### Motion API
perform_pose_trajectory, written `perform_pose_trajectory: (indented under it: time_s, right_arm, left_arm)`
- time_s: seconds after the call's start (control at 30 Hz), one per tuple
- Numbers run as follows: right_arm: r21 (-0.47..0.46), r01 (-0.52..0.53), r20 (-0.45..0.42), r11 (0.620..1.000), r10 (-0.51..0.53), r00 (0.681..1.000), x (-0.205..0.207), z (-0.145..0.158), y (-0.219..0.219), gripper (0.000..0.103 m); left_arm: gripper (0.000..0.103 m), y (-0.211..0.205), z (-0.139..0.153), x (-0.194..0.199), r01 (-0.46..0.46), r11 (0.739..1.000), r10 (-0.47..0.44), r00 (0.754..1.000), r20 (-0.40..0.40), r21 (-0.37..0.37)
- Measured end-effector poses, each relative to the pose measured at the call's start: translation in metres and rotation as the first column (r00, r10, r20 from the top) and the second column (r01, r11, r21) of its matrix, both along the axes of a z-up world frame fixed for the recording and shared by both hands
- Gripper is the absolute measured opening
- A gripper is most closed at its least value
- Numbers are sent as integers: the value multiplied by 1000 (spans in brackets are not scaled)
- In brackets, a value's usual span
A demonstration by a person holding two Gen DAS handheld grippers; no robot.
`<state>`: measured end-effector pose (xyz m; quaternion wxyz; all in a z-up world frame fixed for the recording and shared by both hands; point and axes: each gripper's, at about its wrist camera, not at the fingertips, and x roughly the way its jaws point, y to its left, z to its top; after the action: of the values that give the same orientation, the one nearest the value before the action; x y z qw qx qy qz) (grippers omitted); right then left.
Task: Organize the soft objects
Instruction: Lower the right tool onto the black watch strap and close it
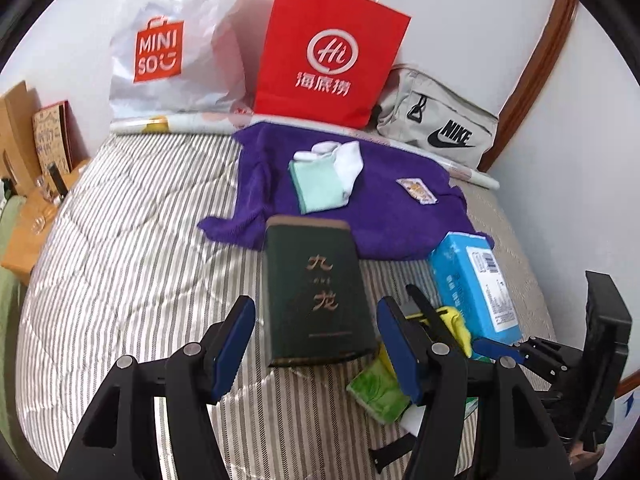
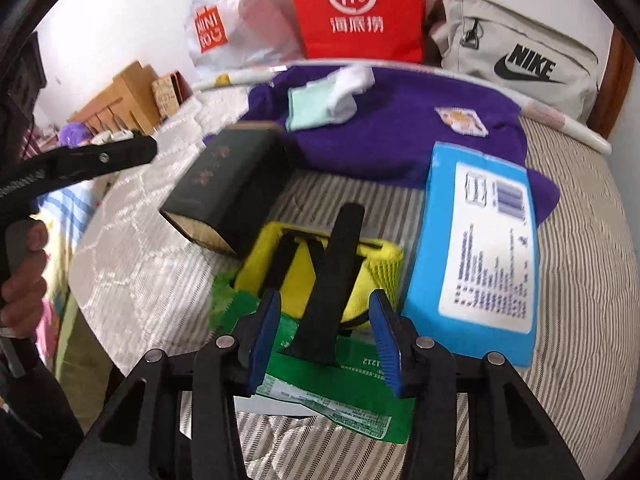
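Pointing the right tool [image 2: 325, 342] steeply down at the bed [image 2: 580, 208], jaws partly open on either side of a black strap [image 2: 332, 280], pads not pressing on it yet. Aiming at the yellow pouch [image 2: 376, 268] under that strap, lying just past the tool at 12 o'clock, on top of a green packet [image 2: 344, 392].

Guessing the pouch to be light and squashy, bending when lifted. Thinking the strap the best place to pinch, low down near the pouch, to stop it swinging.

Looking further out: seeing a blue tissue pack [image 2: 480, 248] at 2 o'clock, a dark green box [image 2: 228, 184] at 10 o'clock, and a purple towel [image 2: 400, 128] at 12 with socks [image 2: 324, 100] on it.

Holding the left tool [image 1: 316, 348] open too, tilted down, gripping nothing, with the box lying ahead between its fingers. Seeing the left hand [image 2: 24, 272] wrapped round its handle at 9 o'clock.
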<state>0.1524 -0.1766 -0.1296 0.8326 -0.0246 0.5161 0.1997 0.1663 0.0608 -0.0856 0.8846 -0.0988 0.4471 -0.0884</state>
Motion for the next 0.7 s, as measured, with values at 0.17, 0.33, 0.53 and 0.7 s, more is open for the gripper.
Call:
perform_pose_trajectory:
  time_s: [0.17,0.33,0.53,0.7]
  right_arm:
    - [-19,9,-4,1000,-9,1000,3,-6,6,44]
    - [-53,-10,13,999,10,1000,2,-9,12,32]
    - [-28,-11,5,1000,11,1000,2,-2,5,21]
    - [-27,-8,-14,1000,8,1000,-3,2,-1,21]
  left_arm:
    - [61,7,-11,-2,-3,999,2,1000,-19,-38]
    - [61,10,-16,-4,0,998,-1,1000,-22,-55]
    - [61,14,-18,-10,-2,998,0,1000,-22,-68]
    - [61,16,-17,-12,-2,997,1,1000,-18,-73]
